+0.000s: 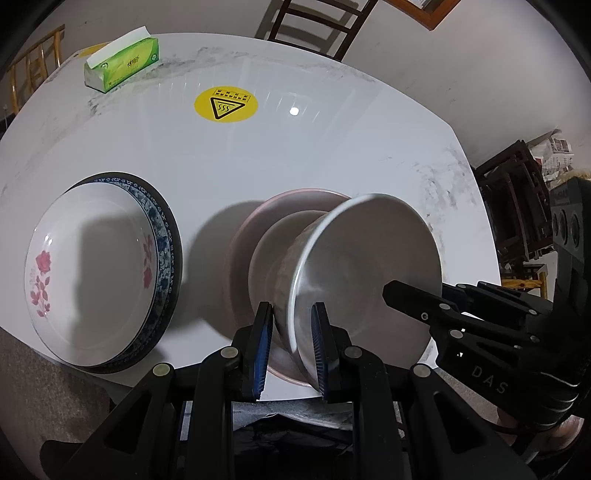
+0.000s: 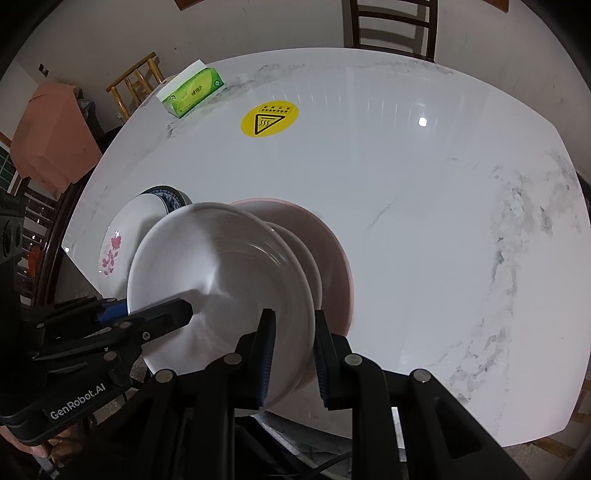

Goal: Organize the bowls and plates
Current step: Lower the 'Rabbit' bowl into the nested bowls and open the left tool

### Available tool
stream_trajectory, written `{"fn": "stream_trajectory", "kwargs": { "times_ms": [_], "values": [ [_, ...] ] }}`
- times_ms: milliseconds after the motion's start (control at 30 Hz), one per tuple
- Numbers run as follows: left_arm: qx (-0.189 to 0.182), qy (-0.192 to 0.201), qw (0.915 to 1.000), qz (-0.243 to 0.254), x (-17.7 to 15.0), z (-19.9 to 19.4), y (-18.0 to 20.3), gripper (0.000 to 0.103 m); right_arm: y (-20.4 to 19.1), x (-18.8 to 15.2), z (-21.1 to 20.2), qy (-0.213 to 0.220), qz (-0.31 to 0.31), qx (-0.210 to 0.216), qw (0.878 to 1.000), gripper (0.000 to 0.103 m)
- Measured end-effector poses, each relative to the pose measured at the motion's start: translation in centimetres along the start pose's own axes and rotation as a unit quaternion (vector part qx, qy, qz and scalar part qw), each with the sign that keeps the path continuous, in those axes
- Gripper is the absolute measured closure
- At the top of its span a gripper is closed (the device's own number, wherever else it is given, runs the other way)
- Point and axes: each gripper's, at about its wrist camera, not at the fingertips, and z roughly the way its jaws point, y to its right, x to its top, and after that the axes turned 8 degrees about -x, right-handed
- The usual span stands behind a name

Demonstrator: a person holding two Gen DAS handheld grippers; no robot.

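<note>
A white bowl (image 1: 362,258) is held over a smaller white bowl (image 1: 273,247) that sits in a pink plate (image 1: 243,236). My left gripper (image 1: 291,332) is shut on the white bowl's left rim. My right gripper (image 2: 291,339) is shut on its right rim (image 2: 308,317). The white bowl (image 2: 221,266) is tilted and slightly blurred. The pink plate (image 2: 332,251) lies under it in the right wrist view. A rose-patterned white plate (image 1: 88,273) rests on a blue-patterned plate (image 1: 166,236) to the left, and it also shows in the right wrist view (image 2: 122,236).
The white marble table (image 2: 443,221) carries a green tissue box (image 1: 122,62) at the far left and a yellow heat-warning sticker (image 1: 226,105) in the middle. A dark wooden chair (image 2: 391,26) stands behind the table. The table's near edge (image 2: 443,435) is close to me.
</note>
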Motion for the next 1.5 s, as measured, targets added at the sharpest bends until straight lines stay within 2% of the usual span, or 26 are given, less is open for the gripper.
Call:
{"fn": "stream_trajectory", "kwargs": {
  "times_ms": [533, 1033, 1167, 1367, 1500],
  "values": [
    [0.006, -0.004, 1.0, -0.002, 0.7, 1.2, -0.7, 0.086, -0.1, 0.0, 1.1, 0.0, 0.004, -0.004, 1.0, 0.083],
    [0.017, 0.017, 0.9996, 0.012, 0.6, 1.4, -0.5, 0.086, 0.0, -0.1, 1.4, 0.023, 0.013, -0.01, 1.0, 0.081],
    [0.035, 0.033, 0.9987, 0.019, 0.7, 1.0, -0.6, 0.085, -0.1, -0.3, 1.3, 0.03, 0.014, -0.013, 0.999, 0.081],
    [0.025, 0.037, 0.9989, 0.014, 1.0, 1.0, -0.9, 0.084, 0.0, -0.4, 1.4, 0.038, 0.027, -0.01, 0.999, 0.08],
    [0.016, 0.045, 0.9988, 0.014, 1.0, 0.8, -1.1, 0.08, 0.6, -0.6, 1.3, 0.042, 0.039, -0.001, 0.998, 0.08]
  ]
}}
